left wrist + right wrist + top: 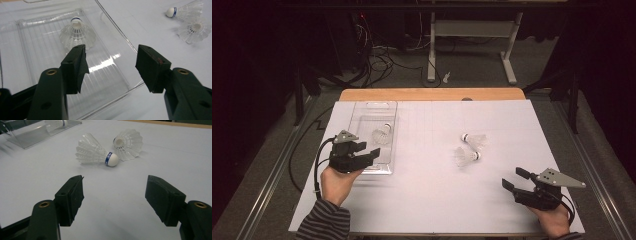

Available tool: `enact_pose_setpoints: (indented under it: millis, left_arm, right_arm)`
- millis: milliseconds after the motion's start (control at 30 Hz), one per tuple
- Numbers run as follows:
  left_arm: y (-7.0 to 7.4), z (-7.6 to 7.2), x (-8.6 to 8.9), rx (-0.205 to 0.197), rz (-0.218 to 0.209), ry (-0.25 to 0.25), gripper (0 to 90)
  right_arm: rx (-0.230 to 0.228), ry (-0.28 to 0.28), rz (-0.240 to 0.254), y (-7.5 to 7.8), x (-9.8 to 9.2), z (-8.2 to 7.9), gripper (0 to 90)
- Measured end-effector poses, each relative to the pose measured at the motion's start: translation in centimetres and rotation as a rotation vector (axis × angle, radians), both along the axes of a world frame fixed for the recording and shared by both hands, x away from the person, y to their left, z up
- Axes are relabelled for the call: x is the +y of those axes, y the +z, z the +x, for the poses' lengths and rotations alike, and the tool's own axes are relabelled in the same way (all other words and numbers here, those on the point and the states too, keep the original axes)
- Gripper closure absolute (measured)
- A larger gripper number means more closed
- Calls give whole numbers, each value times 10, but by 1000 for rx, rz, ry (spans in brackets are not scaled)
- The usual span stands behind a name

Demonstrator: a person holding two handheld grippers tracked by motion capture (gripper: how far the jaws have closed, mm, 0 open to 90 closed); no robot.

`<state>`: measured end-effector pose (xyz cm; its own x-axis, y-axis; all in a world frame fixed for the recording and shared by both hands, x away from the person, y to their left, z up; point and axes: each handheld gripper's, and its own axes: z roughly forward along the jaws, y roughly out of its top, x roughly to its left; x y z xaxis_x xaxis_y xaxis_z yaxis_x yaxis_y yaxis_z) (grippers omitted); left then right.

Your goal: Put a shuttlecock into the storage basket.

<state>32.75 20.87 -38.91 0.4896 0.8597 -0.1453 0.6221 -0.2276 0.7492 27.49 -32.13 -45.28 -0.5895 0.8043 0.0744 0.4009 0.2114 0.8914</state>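
High view: three shuttlecocks. One (pixel 383 135) upright in clear tray (pixel 362 112); two (pixel 474 139) (pixel 466 156) lying just beside each other mid-tabletop (pixel 427 195). Left hand-held gripper (pixel 368 151) over tray, jaws wide, empty. Right hand-held gripper (pixel 515 179) wide, empty, path unobstructed.

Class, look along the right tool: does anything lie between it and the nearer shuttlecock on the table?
Nothing visible: bare white table lies between the open right tool and the nearer shuttlecock.
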Motion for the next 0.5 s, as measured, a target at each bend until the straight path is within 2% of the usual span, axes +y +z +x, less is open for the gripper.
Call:
enact_pose_setpoints:
  millis: [500]
  left_arm:
    - [-4, -9, -1, -13, -4, -16, 420]
  right_arm:
    - [0, 0, 1, 0, 0, 0, 314]
